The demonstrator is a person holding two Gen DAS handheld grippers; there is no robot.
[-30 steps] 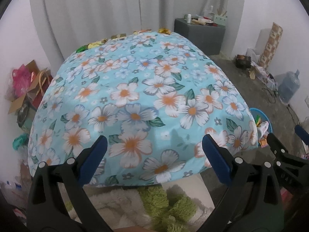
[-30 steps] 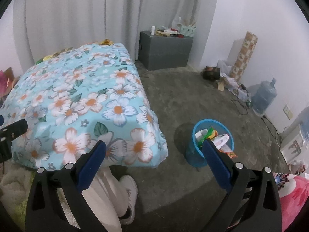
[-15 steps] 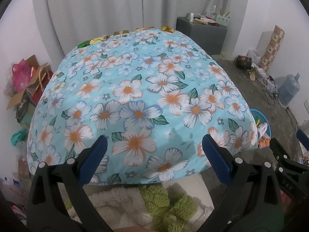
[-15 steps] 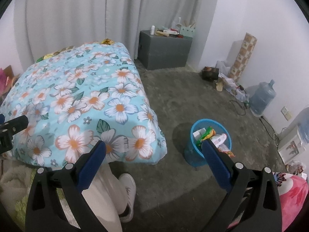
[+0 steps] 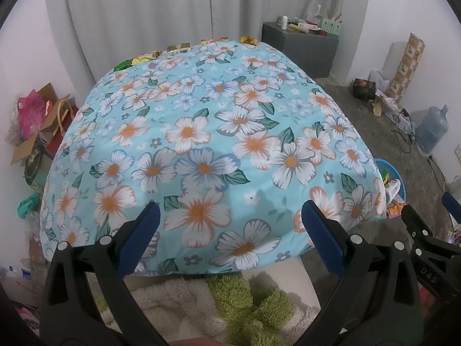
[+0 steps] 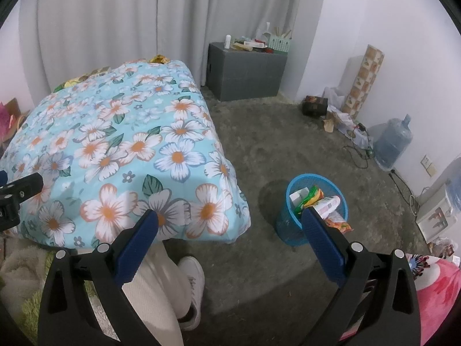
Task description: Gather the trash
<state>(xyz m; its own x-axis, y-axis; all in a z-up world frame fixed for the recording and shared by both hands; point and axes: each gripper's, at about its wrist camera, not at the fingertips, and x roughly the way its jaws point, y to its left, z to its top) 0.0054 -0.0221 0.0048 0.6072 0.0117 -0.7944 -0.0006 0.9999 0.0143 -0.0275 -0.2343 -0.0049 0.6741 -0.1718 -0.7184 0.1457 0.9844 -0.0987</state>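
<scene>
The room is softly lit and sharp, the round lens bends straight lines, and black corners frame both pictures.

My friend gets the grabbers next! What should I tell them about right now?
Left gripper: open, holding nothing, over the near edge of the flowered table.
Right gripper: open, holding nothing, between the table corner and the blue bin.
The bin stands on the floor right of the table, already holding wrappers.
Left to do: several wrappers lie along the table's far edge by the curtain. Pick each up and drop it in the bin.
</scene>
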